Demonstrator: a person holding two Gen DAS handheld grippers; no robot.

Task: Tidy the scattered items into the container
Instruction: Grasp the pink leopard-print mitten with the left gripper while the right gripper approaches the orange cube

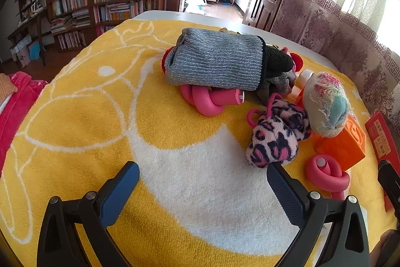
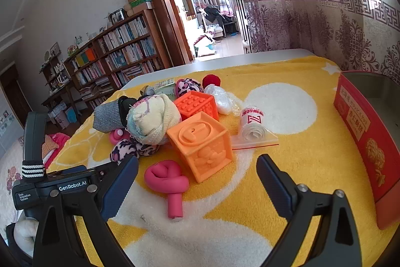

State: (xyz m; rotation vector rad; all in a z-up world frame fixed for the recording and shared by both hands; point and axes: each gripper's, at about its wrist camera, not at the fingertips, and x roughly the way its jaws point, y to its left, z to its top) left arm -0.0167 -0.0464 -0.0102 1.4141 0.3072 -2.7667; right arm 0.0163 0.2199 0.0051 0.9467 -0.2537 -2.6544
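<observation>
Both claws are held wide apart with nothing between the fingers: the left claw (image 1: 202, 189) above the yellow towel (image 1: 75, 116), the right claw (image 2: 197, 182) near a pink knot (image 2: 167, 178) and an orange block (image 2: 200, 142). The red box (image 2: 362, 137) is positioned at the right edge of the counter (image 2: 262, 55).

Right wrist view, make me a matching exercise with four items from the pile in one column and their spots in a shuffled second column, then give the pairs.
Items:
1. pink knotted foam tube
2. orange cube with the raised letter
3. red box
4. rolled bag in the zip pouch

Places:
A. at the right edge of the towel
B. nearest the camera, in front of the cube
C. right of the cubes, lying on the towel
D. middle of the pile, in front of the studded orange cube

Pairs: 1-B, 2-D, 3-A, 4-C
</observation>
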